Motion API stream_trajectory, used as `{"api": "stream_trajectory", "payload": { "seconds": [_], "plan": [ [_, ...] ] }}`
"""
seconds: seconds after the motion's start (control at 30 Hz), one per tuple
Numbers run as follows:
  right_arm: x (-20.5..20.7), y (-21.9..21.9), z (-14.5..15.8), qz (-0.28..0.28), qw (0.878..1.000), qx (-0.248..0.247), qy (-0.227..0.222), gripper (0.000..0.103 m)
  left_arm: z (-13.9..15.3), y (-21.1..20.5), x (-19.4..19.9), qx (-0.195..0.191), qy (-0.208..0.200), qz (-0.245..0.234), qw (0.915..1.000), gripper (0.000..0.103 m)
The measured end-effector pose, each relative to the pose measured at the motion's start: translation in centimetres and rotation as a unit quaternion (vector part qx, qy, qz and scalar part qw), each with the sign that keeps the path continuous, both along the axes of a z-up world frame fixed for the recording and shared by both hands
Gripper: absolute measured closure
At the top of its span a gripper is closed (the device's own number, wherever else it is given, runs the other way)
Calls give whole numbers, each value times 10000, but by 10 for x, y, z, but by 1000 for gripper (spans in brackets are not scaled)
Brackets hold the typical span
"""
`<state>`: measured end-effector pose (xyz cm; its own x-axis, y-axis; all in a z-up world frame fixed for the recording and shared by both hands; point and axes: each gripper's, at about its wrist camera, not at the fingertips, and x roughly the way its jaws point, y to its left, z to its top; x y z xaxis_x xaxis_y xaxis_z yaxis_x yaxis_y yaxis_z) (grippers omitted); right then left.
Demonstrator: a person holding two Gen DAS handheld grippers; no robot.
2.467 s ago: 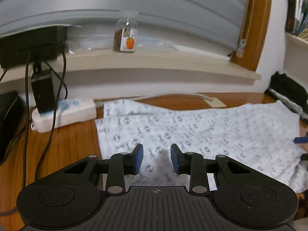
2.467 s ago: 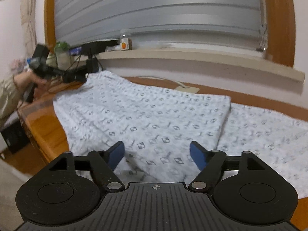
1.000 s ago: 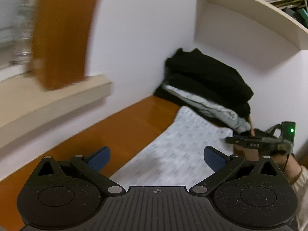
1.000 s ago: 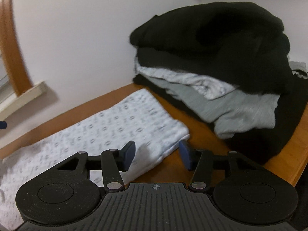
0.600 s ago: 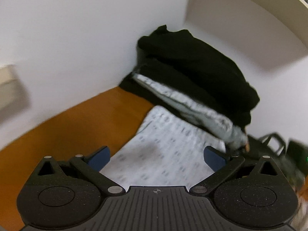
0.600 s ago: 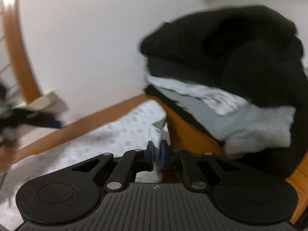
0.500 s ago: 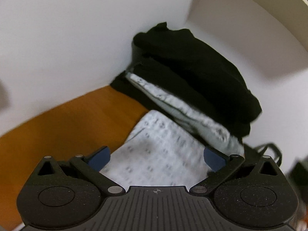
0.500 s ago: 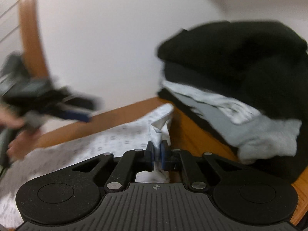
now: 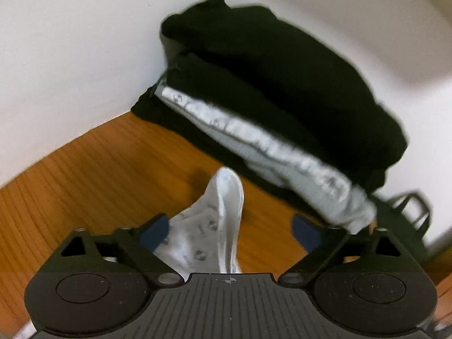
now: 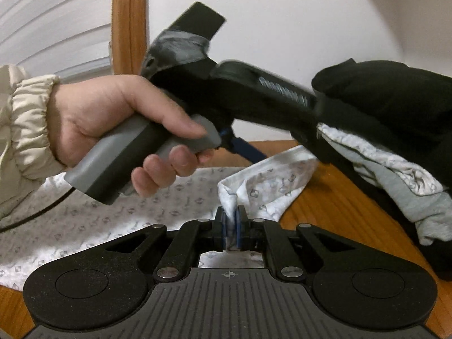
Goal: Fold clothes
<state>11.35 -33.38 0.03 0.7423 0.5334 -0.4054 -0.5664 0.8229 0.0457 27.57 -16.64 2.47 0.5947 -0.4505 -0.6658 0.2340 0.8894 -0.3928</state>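
Note:
A white cloth with a small grey print (image 10: 118, 212) lies spread on the wooden table (image 9: 93, 169). My right gripper (image 10: 232, 224) is shut on one corner of it, and that corner stands pinched up off the wood. In the left wrist view another raised fold of the cloth (image 9: 223, 214) stands between the fingers of my left gripper (image 9: 230, 233), which is open and wide apart. A hand (image 10: 113, 118) holds the left gripper's handle across the right wrist view.
A pile of folded black and grey clothes (image 9: 282, 99) sits against the white wall in the table's corner, also seen at the right as the pile (image 10: 395, 118). A wooden window frame (image 10: 130, 22) and blinds stand at the back left.
My right gripper shut on the cloth's corner and lifted it slightly. My left gripper swung over to the same end, and a raised fold of cloth now stands between its open fingers.

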Motion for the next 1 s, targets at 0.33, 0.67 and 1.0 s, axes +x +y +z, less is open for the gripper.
{"api": "stream_trajectory", "payload": {
  "seconds": [0.33,0.67,1.0],
  "plan": [
    [-24,3,34,244,9985,437,-208,96,43,26,-42,327,-325,-7,9989,99],
    [-105,82,117,1377,9829,964,-755,96,151,138,-185,222,-1213,559,9908,99],
    [-203,186,192,2855,9471,925,-1137,96,223,245,-351,271,-1965,1361,9706,99]
  ]
}}
